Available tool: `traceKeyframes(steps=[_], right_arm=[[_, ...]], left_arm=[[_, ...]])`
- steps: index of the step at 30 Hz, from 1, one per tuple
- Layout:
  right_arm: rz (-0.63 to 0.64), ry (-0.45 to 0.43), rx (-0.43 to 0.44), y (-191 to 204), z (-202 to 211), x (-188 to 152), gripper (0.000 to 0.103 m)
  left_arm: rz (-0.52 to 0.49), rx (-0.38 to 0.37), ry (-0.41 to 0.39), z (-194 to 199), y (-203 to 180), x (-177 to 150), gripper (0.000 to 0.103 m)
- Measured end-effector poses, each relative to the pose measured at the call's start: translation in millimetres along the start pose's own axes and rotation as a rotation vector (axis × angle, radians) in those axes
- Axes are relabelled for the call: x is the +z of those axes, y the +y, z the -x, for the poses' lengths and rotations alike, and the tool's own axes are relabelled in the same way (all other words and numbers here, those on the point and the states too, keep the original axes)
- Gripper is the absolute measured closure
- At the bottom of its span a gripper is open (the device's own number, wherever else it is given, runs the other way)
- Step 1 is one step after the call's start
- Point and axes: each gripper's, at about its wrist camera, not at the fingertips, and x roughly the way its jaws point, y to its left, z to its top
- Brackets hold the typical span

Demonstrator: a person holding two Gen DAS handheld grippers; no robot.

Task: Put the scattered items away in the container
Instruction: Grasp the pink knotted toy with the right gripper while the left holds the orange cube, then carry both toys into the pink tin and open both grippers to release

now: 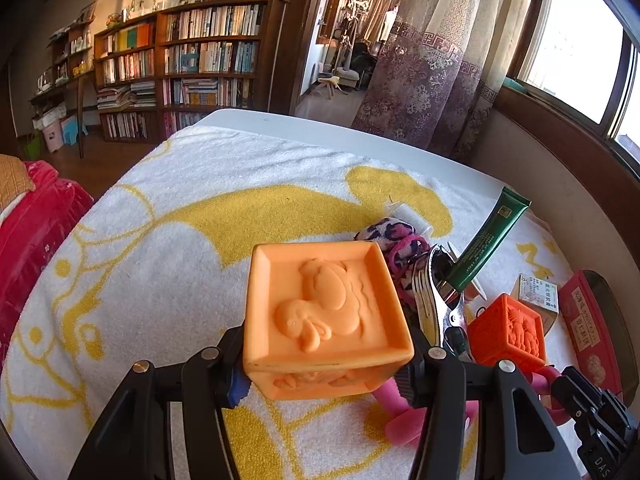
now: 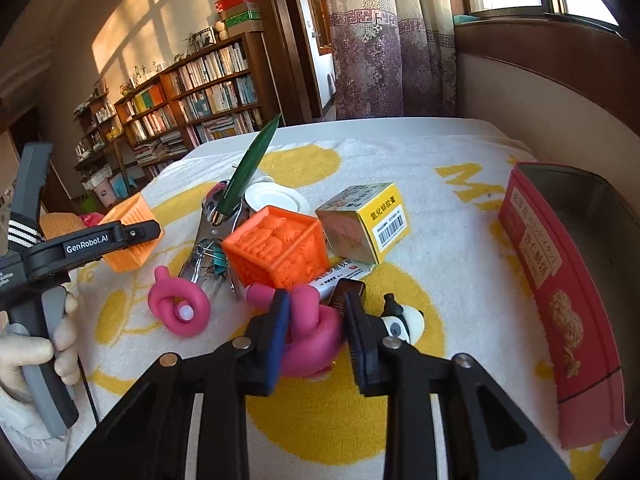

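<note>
The left gripper [image 1: 324, 364] clamped the pale orange block [image 1: 326, 320] above the towel [image 1: 160, 240], and the right gripper [image 2: 316, 320] pinched the pink knot toy [image 2: 312, 336], both ready for the red tin [image 2: 560, 280] nearby.

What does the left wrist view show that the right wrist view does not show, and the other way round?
Only the left wrist view: the duck relief on the pale orange block held in the left gripper, and a leopard-print cloth.

Only the right wrist view: the right gripper shut on a pink knotted toy, a panda figure, a white lid.

Both: the green tube, the bright orange cube, the red box.
</note>
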Motion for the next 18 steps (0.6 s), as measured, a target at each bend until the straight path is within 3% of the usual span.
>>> traceKeyframes(steps=[5,14,18], right_arm=[[-0.136,0.004,0.064,-24.3,1.1,3.6,0.072],[-0.326,-0.087,0.260,-55.9,19.1,8.1,0.072],[-0.369,-0.143,0.230,-64.8,29.4,9.2,0.072]], left_arm=[[-0.001,-0.006,0.004,-1.3,-1.5,0.2,0.045],[0.006,-0.009,0.002,-1.2,-0.9,0.9,0.045],[0.001,-0.009,0.002,-0.6,-1.6,0.2,0.045]])
